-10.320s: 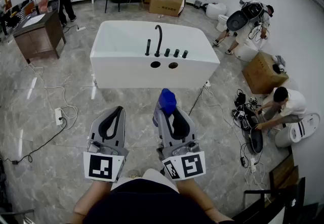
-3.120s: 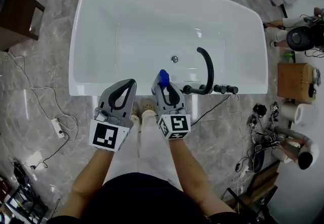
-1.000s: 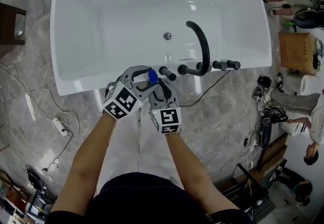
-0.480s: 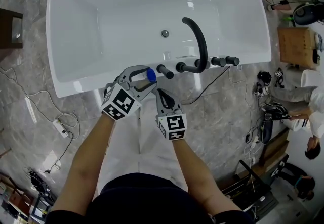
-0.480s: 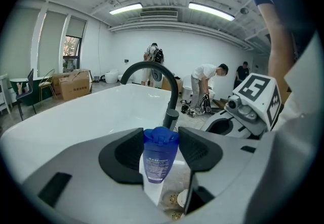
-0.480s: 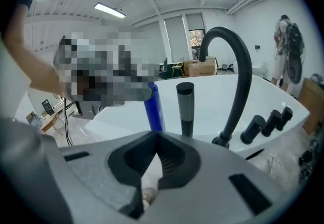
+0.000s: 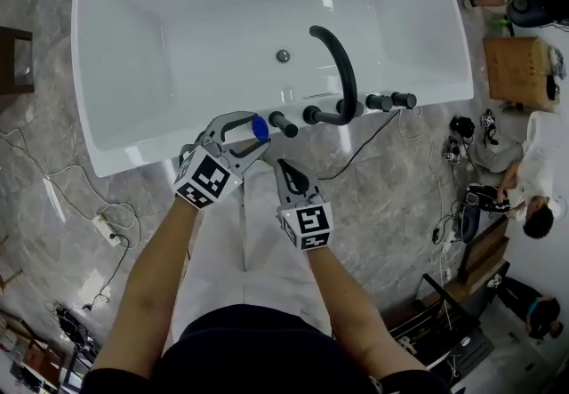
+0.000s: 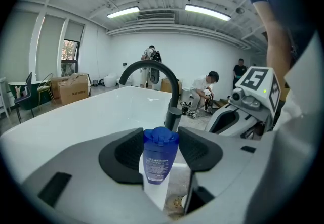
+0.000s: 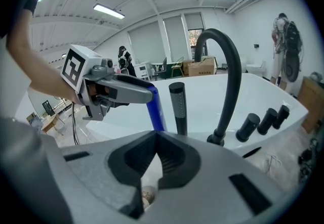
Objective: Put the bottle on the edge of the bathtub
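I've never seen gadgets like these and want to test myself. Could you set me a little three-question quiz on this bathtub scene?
1. Which gripper holds the blue bottle?
2. True or false: the fingers of the right gripper are open.
3. What colour is the curved tap on the bathtub? A chrome, B black, C gold.

Key:
1. The left gripper: its fingers are closed on the bottle.
2. False: they are shut, with nothing between them.
3. B
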A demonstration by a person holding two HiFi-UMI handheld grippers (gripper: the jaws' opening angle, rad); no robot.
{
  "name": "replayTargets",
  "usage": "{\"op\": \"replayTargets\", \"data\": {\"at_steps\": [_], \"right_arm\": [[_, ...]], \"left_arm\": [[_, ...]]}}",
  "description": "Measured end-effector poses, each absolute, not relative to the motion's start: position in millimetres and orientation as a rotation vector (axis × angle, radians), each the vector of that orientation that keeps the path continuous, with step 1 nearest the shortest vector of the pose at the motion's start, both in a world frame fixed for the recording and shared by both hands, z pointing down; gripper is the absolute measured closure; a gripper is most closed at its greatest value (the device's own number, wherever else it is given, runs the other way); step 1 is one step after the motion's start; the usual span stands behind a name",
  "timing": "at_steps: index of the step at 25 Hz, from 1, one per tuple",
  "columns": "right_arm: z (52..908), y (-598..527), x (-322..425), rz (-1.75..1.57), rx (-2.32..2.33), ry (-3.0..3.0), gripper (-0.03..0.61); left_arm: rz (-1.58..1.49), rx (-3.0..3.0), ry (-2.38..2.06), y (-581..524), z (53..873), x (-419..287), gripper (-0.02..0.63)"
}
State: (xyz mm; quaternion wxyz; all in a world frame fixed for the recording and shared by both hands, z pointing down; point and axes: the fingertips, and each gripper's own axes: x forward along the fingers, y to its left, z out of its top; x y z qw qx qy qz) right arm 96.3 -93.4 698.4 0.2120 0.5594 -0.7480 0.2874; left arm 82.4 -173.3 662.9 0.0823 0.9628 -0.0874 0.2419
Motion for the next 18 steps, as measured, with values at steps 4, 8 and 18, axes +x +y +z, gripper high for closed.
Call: {"op": "replayTargets", "data": {"at_steps": [4,8,18], "right_arm": [[691.6,-96.1,95.1,0.798,1.559,-2.087,0.578],[686.8,-99.8,92.1,0.789,1.551,-2.102,0.578],[667.0,-113.3,93.2,0.729,1.542,-2.14,0.578]], "left_arm": [[0.709,2.874,-0.266,-173.3,662.5,83.1,0.394],[0.695,2.834,-0.302,-175.7,663.9,79.3,0.387],[0.709,2.798,-0.336,-169.5,664.0,66.8,0.327]]}}
